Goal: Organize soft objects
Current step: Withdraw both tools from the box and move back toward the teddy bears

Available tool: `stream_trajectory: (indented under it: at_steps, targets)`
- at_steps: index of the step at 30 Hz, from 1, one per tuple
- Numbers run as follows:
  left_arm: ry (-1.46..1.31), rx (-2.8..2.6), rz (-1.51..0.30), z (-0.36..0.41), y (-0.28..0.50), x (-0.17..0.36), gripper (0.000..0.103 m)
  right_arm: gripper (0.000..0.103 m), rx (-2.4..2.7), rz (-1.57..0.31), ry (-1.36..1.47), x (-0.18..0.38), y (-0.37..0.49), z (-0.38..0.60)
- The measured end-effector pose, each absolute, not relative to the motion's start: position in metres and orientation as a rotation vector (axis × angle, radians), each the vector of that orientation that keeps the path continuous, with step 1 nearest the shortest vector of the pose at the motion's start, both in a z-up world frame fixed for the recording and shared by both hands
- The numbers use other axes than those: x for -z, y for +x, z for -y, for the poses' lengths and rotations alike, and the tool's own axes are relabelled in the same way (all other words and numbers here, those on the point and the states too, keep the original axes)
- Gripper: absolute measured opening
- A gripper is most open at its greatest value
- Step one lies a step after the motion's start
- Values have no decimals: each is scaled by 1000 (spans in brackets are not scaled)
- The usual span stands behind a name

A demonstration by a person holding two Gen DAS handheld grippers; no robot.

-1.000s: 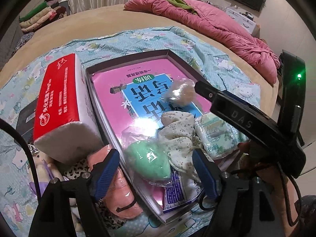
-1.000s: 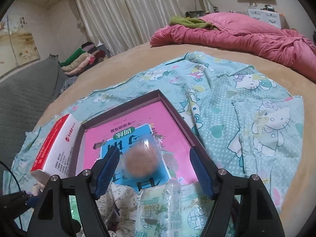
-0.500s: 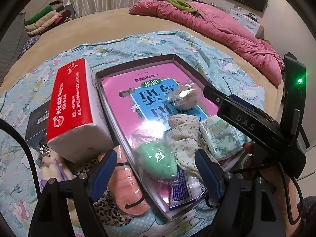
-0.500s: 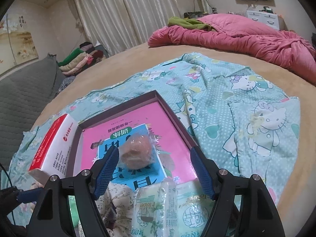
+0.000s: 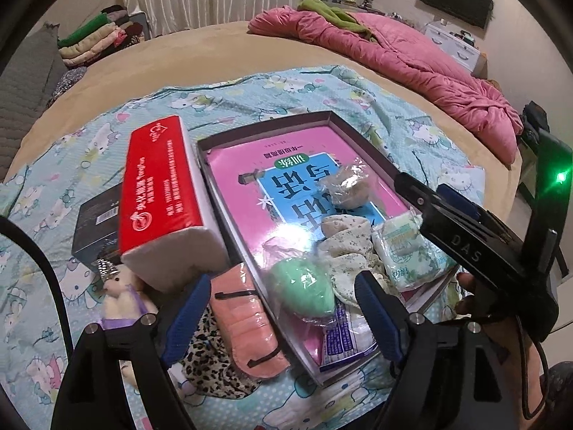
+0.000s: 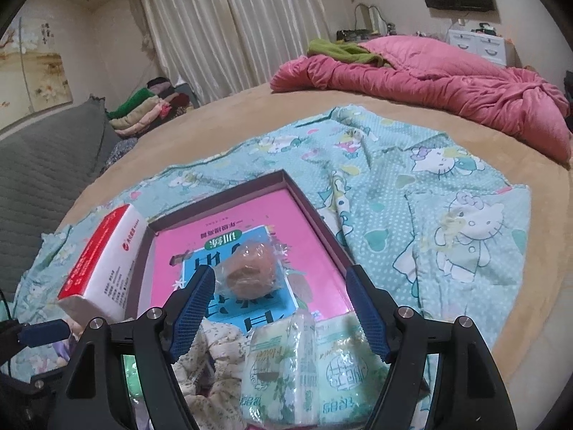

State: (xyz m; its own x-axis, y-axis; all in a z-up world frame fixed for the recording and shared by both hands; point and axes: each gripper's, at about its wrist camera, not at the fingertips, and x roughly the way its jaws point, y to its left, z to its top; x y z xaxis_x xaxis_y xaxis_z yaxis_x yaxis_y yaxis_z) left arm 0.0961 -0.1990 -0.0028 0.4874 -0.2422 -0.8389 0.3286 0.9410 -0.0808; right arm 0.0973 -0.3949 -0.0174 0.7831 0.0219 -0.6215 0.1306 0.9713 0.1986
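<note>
1. On the bed, seen from the left wrist camera, the left gripper [image 5: 281,317] hangs over the near end of the shallow dark box with the pink book inside [image 5: 263,128]; its jaws are wide and hold nothing; under them lies the soft green lump in clear wrap [image 5: 302,288]; beside that sit the flowery cream cloth [image 5: 345,251] and the pale green tissue packs [image 5: 406,245]; farther in the box is the brown ball in crinkly plastic [image 5: 345,188].
2. Outside the box, on the blue cat-print sheet [image 5: 250,93], wait the big red and white tissue pack [image 5: 161,197], the peach quilted pouch [image 5: 247,326], the leopard-spot cloth [image 5: 215,369] and the small white plush toy [image 5: 120,288].
3. From the right wrist camera, the right gripper [image 6: 281,310] is wide too, with nothing held; the brown ball lies just past its tips.
4. What may go wrong: the clear wraps look slippery, so a pinch could slide off; the two grippers are close, so they could bump; a hard push could squash the soft things or shove the box.
</note>
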Motion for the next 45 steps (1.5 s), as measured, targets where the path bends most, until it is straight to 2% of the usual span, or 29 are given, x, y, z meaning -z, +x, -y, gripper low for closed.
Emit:
stream_trajectory:
  at_steps: [14,45]
  targets:
    - [86,322,-957,179,86,-18,82,81,60,-614,205,-9,76,377]
    - [38,249,-916,122,62,-47,82,82,-41,-532,57,-64,22,307]
